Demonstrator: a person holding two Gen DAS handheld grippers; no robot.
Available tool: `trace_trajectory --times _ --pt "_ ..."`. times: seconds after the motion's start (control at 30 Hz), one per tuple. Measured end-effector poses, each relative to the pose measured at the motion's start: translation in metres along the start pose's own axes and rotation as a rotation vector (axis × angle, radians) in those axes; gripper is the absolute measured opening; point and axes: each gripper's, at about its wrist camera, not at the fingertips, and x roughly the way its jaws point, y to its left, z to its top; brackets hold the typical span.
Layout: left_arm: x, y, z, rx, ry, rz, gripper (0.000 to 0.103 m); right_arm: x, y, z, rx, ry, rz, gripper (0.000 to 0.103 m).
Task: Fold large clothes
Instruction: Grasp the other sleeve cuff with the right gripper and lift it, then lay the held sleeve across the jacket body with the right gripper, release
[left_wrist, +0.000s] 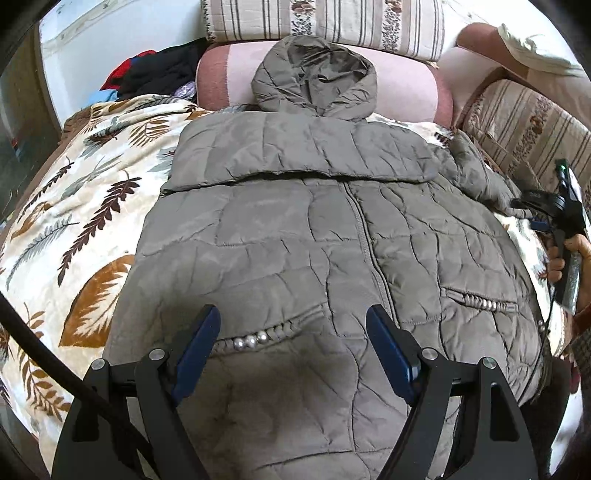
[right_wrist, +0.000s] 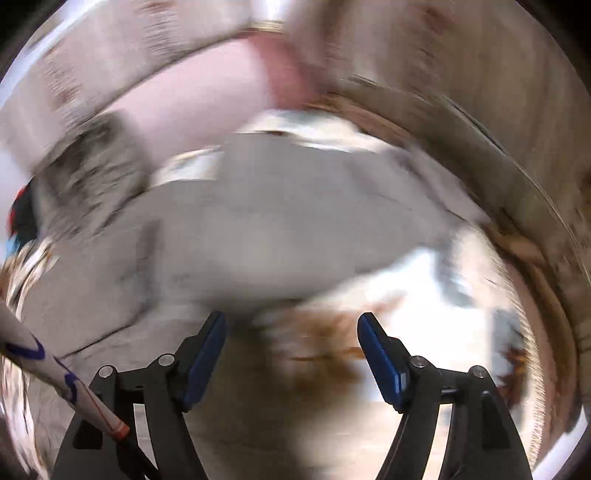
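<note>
A grey quilted hooded jacket (left_wrist: 317, 236) lies front-up on a leaf-print blanket (left_wrist: 74, 221), its hood (left_wrist: 314, 77) resting on a pink bolster (left_wrist: 402, 85) at the far end. One sleeve is folded across the jacket's chest; the other sleeve (left_wrist: 480, 173) lies out to the jacket's right side. The left tool (left_wrist: 293, 339) hovers over the jacket's lower front, near a beaded pocket (left_wrist: 251, 338), its 2 blue pads spread apart and gripping nothing. The right tool (right_wrist: 291, 343) is likewise released, held in a hand (left_wrist: 570, 258) beside the jacket's right edge; its own view is heavily blurred, showing grey jacket fabric ahead and blanket beneath.
</note>
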Motion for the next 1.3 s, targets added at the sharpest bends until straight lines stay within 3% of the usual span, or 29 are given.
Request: trace_trajectory --times 0.03,0.13,0.2,0.4,0.5,0.63,0.7,0.73,0.83,1.0,1.17,1.3 --pt "0.001 -0.001 -0.001 0.005 0.003 0.003 0.08 0.0 -0.011 0.003 0.001 -0.015 -0.037 0.078" --pt "0.006 -0.004 -0.001 0.01 0.018 0.016 0.08 -0.003 -0.043 0.019 -0.073 -0.129 -0.266 0.078" --pt "0.011 -0.006 0.0 0.006 0.032 0.018 0.08 0.001 -0.061 0.034 -0.081 -0.156 -0.338 0.078" --pt "0.025 -0.014 0.001 0.018 0.071 0.039 0.08 0.03 -0.101 0.078 0.018 -0.135 -0.292 0.078" --pt "0.03 -0.016 0.003 0.024 0.08 0.05 0.08 0.048 -0.1 0.092 0.054 -0.127 -0.273 0.077" --pt "0.038 -0.015 0.004 0.021 0.101 0.055 0.08 0.063 -0.087 0.105 0.022 -0.119 -0.292 0.06" --pt "0.039 -0.014 0.003 0.021 0.105 0.054 0.08 0.067 -0.091 0.111 0.033 -0.108 -0.329 0.037" --pt "0.039 -0.013 0.003 0.022 0.104 0.053 0.08 0.065 -0.096 0.113 0.055 -0.098 -0.322 0.017" --pt "0.039 -0.011 0.002 0.019 0.097 0.05 0.08 0.052 -0.107 0.119 0.118 -0.101 -0.254 0.013" --pt "0.034 -0.003 -0.001 -0.006 0.085 0.027 0.08 0.0 -0.087 0.117 0.039 -0.172 -0.173 0.011" --pt "0.018 0.001 -0.006 -0.009 0.046 -0.001 0.08 -0.058 -0.042 0.11 -0.042 -0.231 -0.044 0.011" --pt "0.005 0.007 -0.011 -0.014 0.005 -0.007 0.08 -0.099 0.016 0.092 -0.131 -0.239 0.087 0.01"
